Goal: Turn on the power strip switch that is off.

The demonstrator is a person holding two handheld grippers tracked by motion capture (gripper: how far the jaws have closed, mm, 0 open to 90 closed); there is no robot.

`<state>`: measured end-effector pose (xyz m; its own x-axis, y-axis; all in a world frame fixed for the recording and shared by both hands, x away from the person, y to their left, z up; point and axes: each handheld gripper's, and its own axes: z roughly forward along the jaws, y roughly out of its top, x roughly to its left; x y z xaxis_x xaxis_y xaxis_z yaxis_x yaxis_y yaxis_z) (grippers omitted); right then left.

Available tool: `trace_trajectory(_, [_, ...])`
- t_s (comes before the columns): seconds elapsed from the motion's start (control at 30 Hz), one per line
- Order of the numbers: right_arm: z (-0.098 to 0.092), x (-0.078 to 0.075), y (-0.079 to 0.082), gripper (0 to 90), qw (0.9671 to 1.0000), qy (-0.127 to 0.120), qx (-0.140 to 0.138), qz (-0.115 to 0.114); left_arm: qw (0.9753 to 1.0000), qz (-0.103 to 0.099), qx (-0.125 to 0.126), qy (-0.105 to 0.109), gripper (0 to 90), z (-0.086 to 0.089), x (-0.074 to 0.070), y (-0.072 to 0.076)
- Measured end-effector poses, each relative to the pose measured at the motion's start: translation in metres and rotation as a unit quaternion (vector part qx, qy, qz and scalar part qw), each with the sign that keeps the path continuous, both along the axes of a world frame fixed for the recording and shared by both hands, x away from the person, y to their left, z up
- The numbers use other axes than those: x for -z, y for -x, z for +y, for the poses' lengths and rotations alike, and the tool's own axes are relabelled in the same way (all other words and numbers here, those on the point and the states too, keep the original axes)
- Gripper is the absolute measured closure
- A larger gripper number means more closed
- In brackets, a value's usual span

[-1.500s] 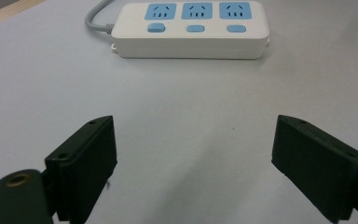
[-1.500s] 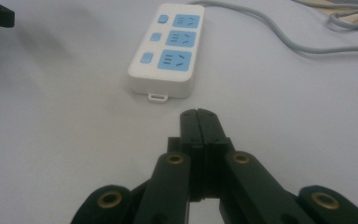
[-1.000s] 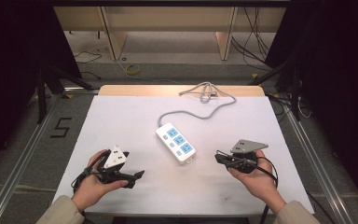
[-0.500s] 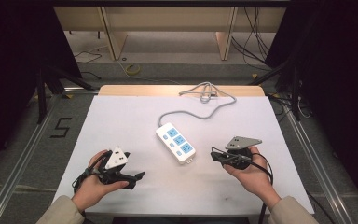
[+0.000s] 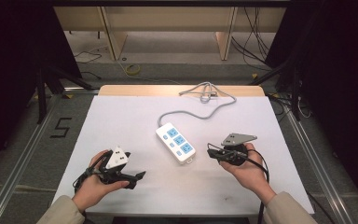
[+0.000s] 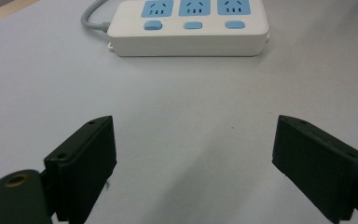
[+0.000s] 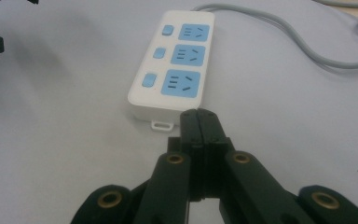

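**Closing in on the strip**

Strip [image 5: 176,143] lying flat mid-worktop [image 5: 121,121], grey cord [image 5: 200,109] trailing off its far end. Right gripper [image 7: 199,114] pinched closed, empty, just beside the strip's near end. Left gripper [image 6: 193,149] spread wide, well apart from the strip. Best approached low and square-on. Smooth white plastic, rounded corners, blue sockets.

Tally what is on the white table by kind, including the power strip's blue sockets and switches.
Power strip: 1
Blue sockets on it: 3
Blue switches beside them: 3
Grey cable: 1
Handheld grippers: 2, left gripper open, right gripper shut
Total: 10
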<state>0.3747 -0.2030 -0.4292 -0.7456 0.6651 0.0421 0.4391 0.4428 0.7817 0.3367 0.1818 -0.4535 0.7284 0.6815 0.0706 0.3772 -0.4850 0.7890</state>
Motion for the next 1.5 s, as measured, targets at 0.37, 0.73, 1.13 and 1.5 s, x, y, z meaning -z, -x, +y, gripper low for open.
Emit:
trace_trajectory(0.37, [0.007, 0.001, -0.006, 90.0, 1.0, 0.002, -0.001, 0.003, 1.0, 0.001, 0.004, -0.003, 13.1, -0.001, 0.0, 0.0])
trace_trajectory(0.73, [0.012, 0.001, -0.01, 90.0, 1.0, 0.003, -0.001, 0.005, 1.0, 0.002, 0.003, -0.002, 13.0, -0.002, 0.0, 0.0])
trace_trajectory(1.13, [0.019, 0.001, -0.014, 90.0, 0.9999, 0.006, -0.004, 0.008, 1.0, -0.002, 0.0, 0.001, 13.0, -0.001, 0.0, -0.001])
trace_trajectory(1.5, [0.028, 0.001, -0.017, 90.0, 0.9999, 0.007, -0.006, 0.012, 1.0, 0.001, 0.0, 0.0, 13.1, -0.002, 0.001, -0.001])
